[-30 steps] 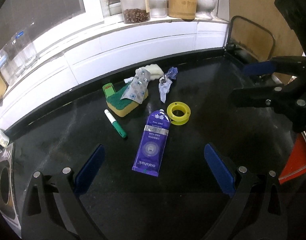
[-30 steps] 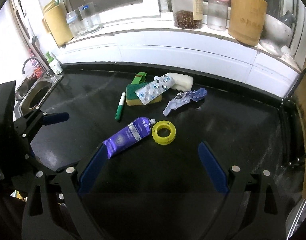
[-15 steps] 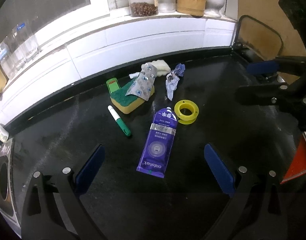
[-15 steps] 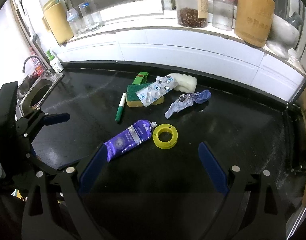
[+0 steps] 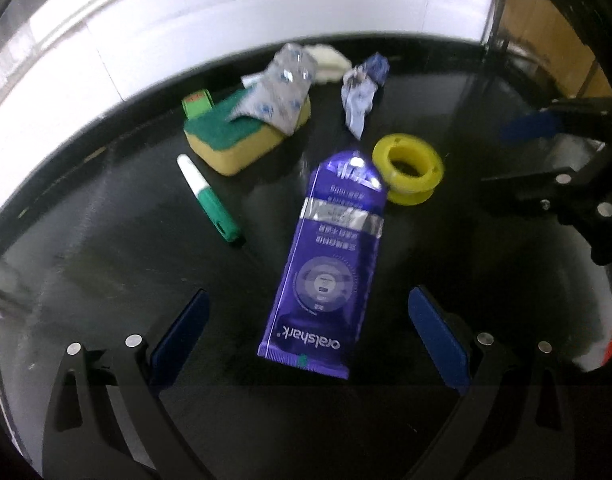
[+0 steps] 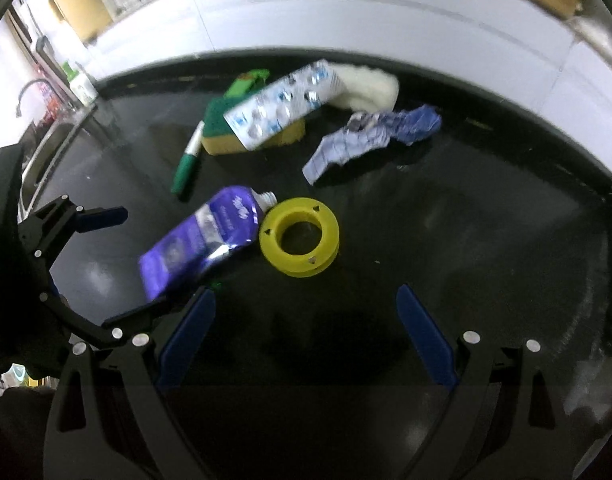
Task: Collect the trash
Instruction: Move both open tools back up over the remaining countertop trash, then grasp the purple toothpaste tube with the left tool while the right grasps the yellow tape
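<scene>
The black bench (image 5: 106, 280) carries a cluster of litter. Left claw (image 5: 306, 332) and right claw (image 6: 306, 332) are both spread wide, holding nothing. A purple tube (image 5: 326, 264) lies near, between the left claw's fingers; a sponge (image 5: 242, 140) with a blister pack (image 5: 284, 92) on top lies farther off; a crumpled wrapper (image 6: 370, 136) to the right; a yellow spool (image 6: 300, 236) touches the tube's neck; a green marker (image 5: 210, 200) lies left

Lying open: bare black counter (image 6: 486, 240) at right of frame. Crowding the centre: purple tube (image 6: 198, 244) touching yellow spool (image 6: 300, 236).
</scene>
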A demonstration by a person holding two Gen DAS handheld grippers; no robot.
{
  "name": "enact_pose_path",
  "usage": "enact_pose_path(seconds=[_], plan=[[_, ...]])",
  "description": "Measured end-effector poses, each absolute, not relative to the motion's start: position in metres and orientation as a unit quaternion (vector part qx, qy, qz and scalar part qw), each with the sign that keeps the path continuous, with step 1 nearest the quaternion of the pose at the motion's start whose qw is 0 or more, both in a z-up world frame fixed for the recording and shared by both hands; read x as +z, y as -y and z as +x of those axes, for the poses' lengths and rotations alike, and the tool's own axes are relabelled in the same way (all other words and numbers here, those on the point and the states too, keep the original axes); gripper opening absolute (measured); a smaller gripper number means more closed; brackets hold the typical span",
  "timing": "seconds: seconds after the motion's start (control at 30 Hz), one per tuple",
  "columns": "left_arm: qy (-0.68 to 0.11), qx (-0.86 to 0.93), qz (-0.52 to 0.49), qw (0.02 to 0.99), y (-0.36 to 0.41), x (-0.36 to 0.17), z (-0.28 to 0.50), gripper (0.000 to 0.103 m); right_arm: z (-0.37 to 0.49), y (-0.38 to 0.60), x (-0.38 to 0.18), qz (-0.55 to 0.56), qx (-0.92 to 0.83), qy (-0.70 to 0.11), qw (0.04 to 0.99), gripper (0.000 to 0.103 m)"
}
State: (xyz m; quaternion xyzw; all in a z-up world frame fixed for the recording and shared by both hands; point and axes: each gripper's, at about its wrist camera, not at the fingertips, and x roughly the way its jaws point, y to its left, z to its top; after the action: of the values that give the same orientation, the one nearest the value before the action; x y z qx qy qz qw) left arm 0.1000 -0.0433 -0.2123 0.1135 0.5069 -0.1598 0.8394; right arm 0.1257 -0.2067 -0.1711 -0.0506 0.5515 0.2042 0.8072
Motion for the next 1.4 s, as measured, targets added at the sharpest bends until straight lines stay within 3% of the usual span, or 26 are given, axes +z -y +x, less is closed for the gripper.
enact_pose_path(seconds=[0.37,0.4,0.47,0.5,0.53,1.07,1.1,1.13,1.27,1.4], plan=[[-0.506,-0.179,0.115,0.836,0.056,-0.234,0.121,0.091,0.165,0.179,-0.219,-0.113,0.219,-0.555,0.795,0.086],[-0.504,-0.181,0.115,0.836,0.058,-0.234,0.123,0.087,0.167,0.178,-0.220,-0.117,0.222,-0.552,0.795,0.082],[-0.499,-0.187,0.119,0.838,0.061,-0.231,0.125,0.074,0.168,0.173,-0.215,-0.138,0.227,-0.535,0.802,0.055],[-0.496,-0.190,0.121,0.838,0.062,-0.229,0.125,0.060,0.171,0.172,-0.215,-0.140,0.232,-0.537,0.799,0.055],[-0.495,-0.191,0.124,0.838,0.064,-0.227,0.125,0.053,0.173,0.171,-0.215,-0.136,0.236,-0.541,0.796,0.055],[-0.498,-0.167,0.099,0.845,0.053,-0.188,0.103,0.051,0.142,0.189,-0.160,-0.098,0.223,-0.521,0.818,0.055],[-0.494,-0.163,0.095,0.849,0.051,-0.181,0.100,0.046,0.140,0.192,-0.155,-0.097,0.223,-0.518,0.820,0.055],[-0.492,-0.161,0.093,0.851,0.049,-0.176,0.097,0.025,0.135,0.193,-0.148,-0.093,0.224,-0.515,0.822,0.055],[-0.485,-0.144,0.077,0.859,0.039,-0.155,0.079,0.023,0.112,0.192,-0.127,-0.083,0.226,-0.500,0.832,0.055],[-0.476,-0.144,0.071,0.865,0.035,-0.146,0.062,0.011,0.092,0.191,-0.116,-0.082,0.227,-0.492,0.837,0.055]])
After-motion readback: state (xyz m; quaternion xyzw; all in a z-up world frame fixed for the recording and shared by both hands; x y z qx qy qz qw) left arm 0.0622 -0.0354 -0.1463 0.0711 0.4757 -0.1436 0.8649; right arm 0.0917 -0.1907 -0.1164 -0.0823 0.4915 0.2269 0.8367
